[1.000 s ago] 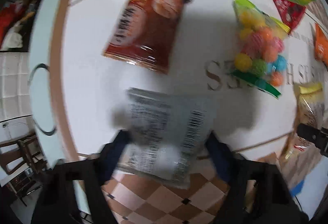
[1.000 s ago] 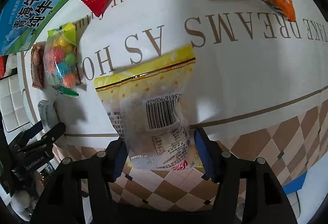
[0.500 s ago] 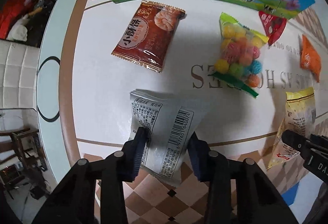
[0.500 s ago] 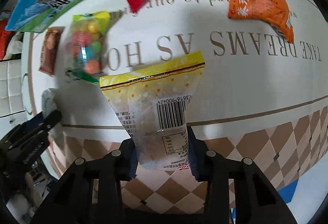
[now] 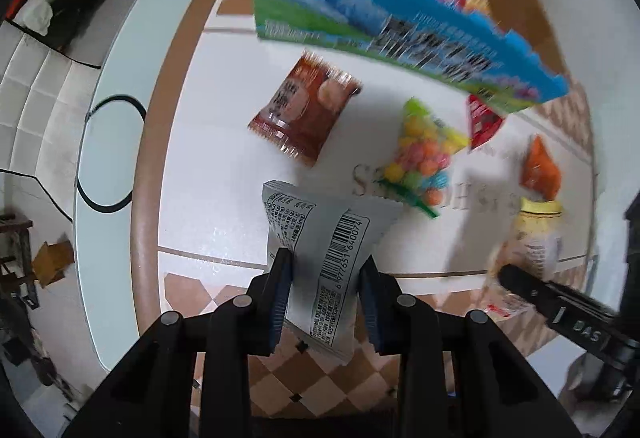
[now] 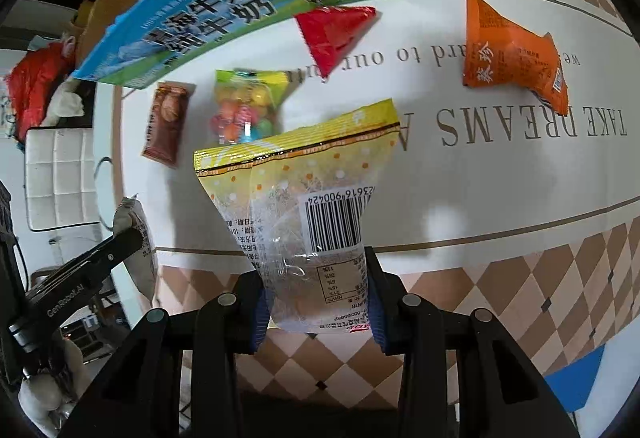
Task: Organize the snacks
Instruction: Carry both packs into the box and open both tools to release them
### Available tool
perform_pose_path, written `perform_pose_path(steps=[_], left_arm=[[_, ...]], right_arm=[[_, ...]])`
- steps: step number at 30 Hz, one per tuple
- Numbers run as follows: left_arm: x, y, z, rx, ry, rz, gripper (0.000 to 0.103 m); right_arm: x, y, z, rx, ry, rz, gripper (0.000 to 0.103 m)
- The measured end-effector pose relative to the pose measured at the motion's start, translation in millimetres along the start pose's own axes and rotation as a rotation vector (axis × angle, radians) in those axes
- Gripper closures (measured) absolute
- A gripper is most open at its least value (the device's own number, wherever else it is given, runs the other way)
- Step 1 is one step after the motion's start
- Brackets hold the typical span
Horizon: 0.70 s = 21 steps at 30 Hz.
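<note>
My left gripper (image 5: 326, 266) is shut on a grey-white snack packet (image 5: 324, 238) and holds it above the table. My right gripper (image 6: 316, 274) is shut on a yellow-topped clear snack bag (image 6: 296, 205), also lifted. On the tablecloth lie a brown-red packet (image 5: 302, 109), a bag of coloured candy balls (image 5: 424, 157), a red triangular packet (image 6: 336, 31) and an orange packet (image 6: 512, 57). A cardboard box (image 5: 424, 17) with a blue-green milk print stands at the back with several snacks inside. The right gripper and its bag also show in the left wrist view (image 5: 532, 258).
The white tablecloth (image 6: 500, 173) has brown lettering and a checkered border. A pale round table edge (image 5: 116, 109) curves at the left. A white seat (image 5: 36, 85) and clutter lie beyond it on the floor.
Both grippers have risen and pulled back from the table with their packets held. The cardboard box now shows its open top in the left wrist view.
</note>
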<state>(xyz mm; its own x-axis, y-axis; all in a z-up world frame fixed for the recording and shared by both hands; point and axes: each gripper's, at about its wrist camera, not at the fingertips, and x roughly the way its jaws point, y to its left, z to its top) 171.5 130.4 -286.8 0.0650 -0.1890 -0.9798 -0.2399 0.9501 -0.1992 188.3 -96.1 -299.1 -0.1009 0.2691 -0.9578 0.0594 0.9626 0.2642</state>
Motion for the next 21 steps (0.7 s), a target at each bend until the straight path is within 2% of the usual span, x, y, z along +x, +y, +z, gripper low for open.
perform_pose_path(steps=[4,8,10,14,16,21], left_arm=[[-36,-13,22,0.014,-0.055,-0.058,0.074],[-82,-37,61,0.065,-0.142,-0.096,0.074],[-93,-51,87,0.095,-0.18,-0.09,0.074],[-110,-70,139,0.134,-0.244,-0.054,0.074],[-105,-75,169,0.142,-0.24,-0.039,0.074],[-63,-71,243,0.126,-0.143,-0.008,0.074]], right_arm=[[-40,7,7,-0.014,-0.046,0.063,0.06],[-95,22,35,-0.04,-0.142,0.106,0.06],[-124,32,59,-0.063,-0.2,0.102,0.06],[-156,47,114,-0.081,-0.297,0.034,0.06],[-161,50,146,-0.078,-0.314,-0.002,0.06],[-138,53,229,-0.042,-0.285,-0.08,0.06]])
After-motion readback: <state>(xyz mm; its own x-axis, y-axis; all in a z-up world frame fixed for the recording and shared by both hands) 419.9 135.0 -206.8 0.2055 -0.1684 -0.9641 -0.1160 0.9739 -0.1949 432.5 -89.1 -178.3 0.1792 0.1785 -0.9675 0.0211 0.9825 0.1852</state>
